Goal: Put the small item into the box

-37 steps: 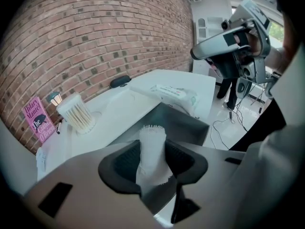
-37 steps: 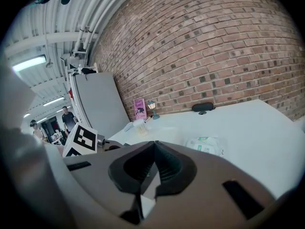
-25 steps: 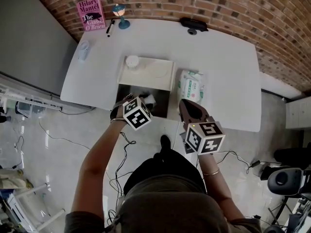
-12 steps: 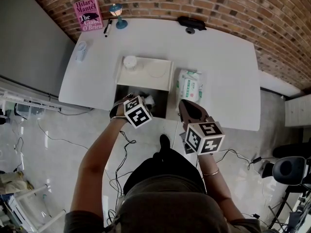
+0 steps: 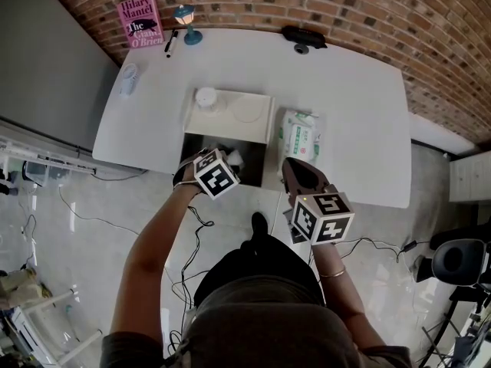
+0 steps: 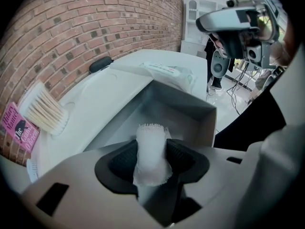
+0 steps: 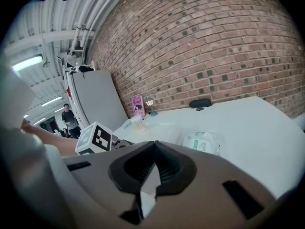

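The box [image 5: 252, 164] stands open at the table's near edge, its dark inside showing and its pale lid [image 5: 238, 115] laid flat behind it. My left gripper [image 5: 219, 165] hangs over the box's near left part. In the left gripper view a small white roll of soft gauze [image 6: 151, 151] stands upright between the pads, touching both, above the box's grey inside [image 6: 181, 111]. The left gripper [image 6: 151, 144] has its jaws opening. My right gripper [image 5: 298, 176] is to the right of the box, off the table's edge. Its jaws [image 7: 153, 147] are shut with nothing between them.
A green-and-white pack of wipes [image 5: 300, 136] lies right of the lid. A cup of cotton swabs [image 5: 206, 98] stands on the lid's left corner. At the table's back are a pink book [image 5: 140, 20], a small lamp [image 5: 186, 23] and a black case [image 5: 304, 37].
My left gripper has edged slightly forward over the box. The right gripper has stayed where it was.
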